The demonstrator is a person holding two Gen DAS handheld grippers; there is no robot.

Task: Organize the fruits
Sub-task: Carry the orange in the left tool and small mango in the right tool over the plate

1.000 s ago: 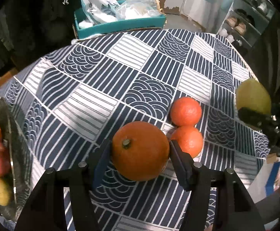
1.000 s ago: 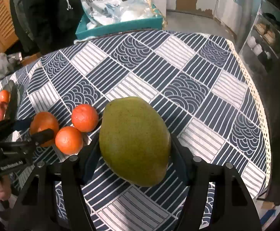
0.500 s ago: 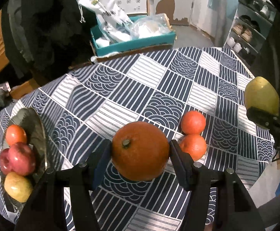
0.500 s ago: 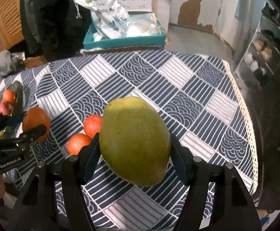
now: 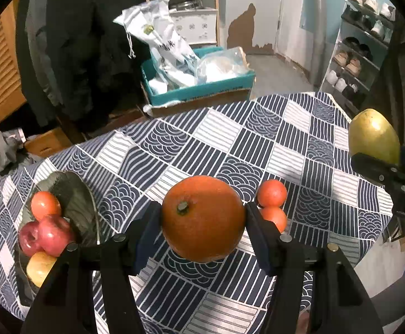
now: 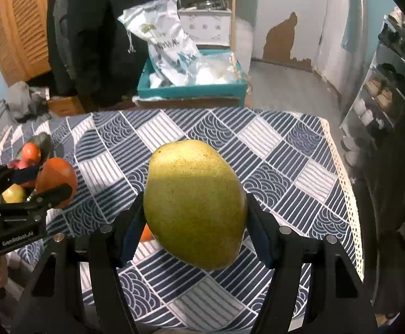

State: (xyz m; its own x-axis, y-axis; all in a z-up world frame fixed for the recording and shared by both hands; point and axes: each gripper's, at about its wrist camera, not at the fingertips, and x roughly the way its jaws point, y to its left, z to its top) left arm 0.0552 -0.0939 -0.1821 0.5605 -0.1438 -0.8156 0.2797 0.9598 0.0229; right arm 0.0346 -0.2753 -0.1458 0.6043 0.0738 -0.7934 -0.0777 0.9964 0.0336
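My left gripper [image 5: 199,222] is shut on a large orange [image 5: 202,217] and holds it high above the table. My right gripper [image 6: 194,217] is shut on a green-yellow mango [image 6: 194,206], also lifted; the mango shows at the right edge of the left wrist view [image 5: 373,136]. Two small oranges [image 5: 270,194] lie together on the patterned tablecloth [image 5: 202,144]. A dark glass plate [image 5: 71,194] at the left holds a small orange [image 5: 45,204], a red apple [image 5: 46,235] and a yellow fruit [image 5: 39,267]. The left gripper with its orange shows in the right wrist view [image 6: 53,181].
A teal box [image 5: 202,89] with plastic bags stands behind the table. A shoe rack [image 5: 363,55] is at the right. A dark coat [image 5: 77,41] hangs at the back left. The table's right edge [image 6: 341,181] has a lace trim.
Both grippers have risen and drawn back with their fruit; the table looks farther away. The plate with fruit has come fully into the left wrist view.
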